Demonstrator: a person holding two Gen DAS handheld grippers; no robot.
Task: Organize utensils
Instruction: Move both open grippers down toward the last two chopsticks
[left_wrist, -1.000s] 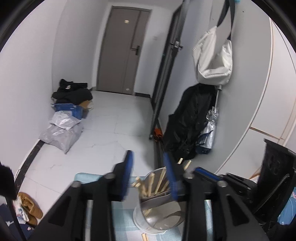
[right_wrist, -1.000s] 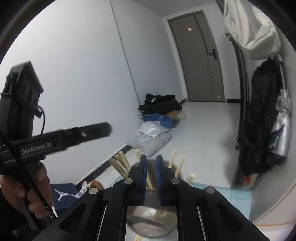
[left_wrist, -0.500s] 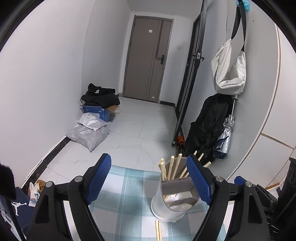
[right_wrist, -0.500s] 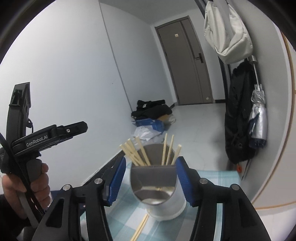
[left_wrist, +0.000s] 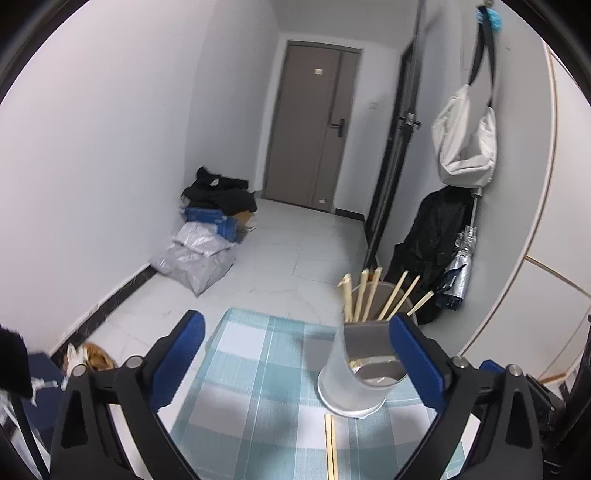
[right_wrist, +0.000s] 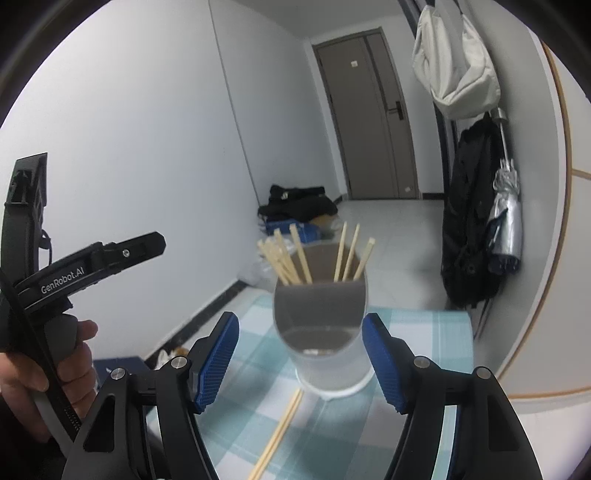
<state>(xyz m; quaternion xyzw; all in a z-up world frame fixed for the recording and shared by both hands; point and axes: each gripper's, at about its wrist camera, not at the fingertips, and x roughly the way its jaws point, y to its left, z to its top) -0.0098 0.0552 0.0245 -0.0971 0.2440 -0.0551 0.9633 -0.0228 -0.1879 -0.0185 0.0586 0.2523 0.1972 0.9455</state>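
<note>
While both grippers' jaws were opening, empty, 2 chopsticks (right_wrist: 277, 435) lay beside the cup (right_wrist: 325, 332): light, stiff, slippery, best pinched mid-length.

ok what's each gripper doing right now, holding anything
left gripper: jaws opening, wide apart, nothing held
right gripper: jaws opening, nothing held

We see a white bag (left_wrist: 466, 147) hanging right of the grey door (left_wrist: 312, 125), bagged clutter (left_wrist: 207, 243) to its left.
</note>
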